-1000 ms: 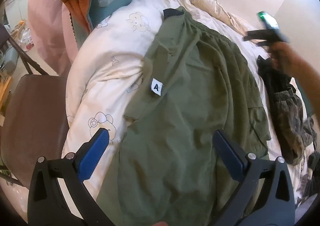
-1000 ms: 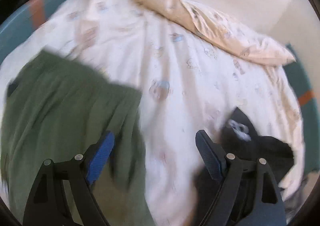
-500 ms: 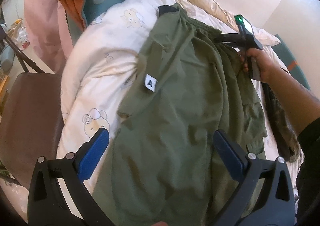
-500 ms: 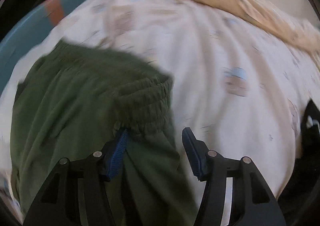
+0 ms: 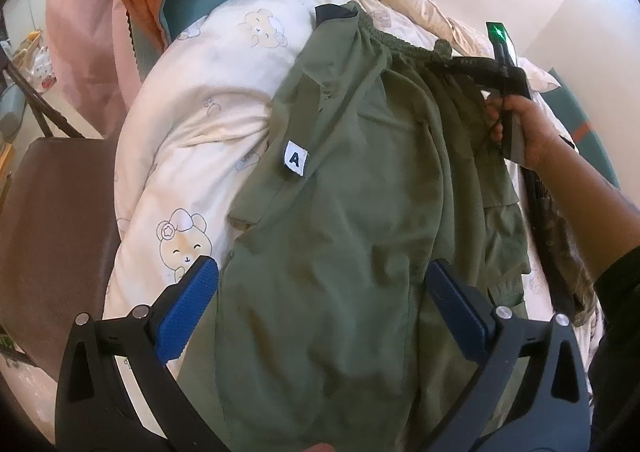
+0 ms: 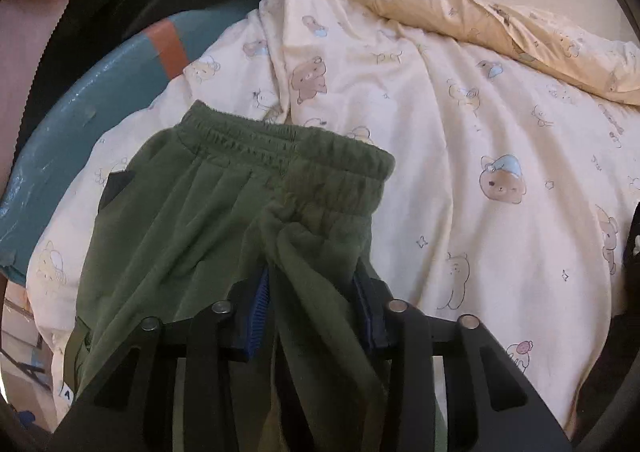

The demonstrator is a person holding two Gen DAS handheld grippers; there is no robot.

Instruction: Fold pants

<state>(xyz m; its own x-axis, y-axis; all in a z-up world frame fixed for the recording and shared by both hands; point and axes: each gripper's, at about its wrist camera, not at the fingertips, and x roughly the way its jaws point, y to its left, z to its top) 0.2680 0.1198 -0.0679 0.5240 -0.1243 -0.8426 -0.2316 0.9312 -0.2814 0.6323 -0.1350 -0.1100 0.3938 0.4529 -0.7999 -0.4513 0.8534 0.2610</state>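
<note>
Your green pants (image 5: 360,212) lie spread over the cream bear-print quilt (image 5: 208,100) on the bed, waistband (image 6: 288,156) at the far end, a white tag marked A (image 5: 295,162) on the side nearer the brown chair (image 5: 52,220). Your right gripper (image 6: 316,288) is closing its jaws on a bunched fold of the fabric just below the waistband, the blue pads pressing the cloth from both sides. Your left gripper (image 5: 324,292) hangs over the lower part of the pants with its jaws wide apart, holding nothing. A dark camouflage garment (image 5: 560,236) lies beside the pants, under your right forearm (image 5: 580,196).
</note>
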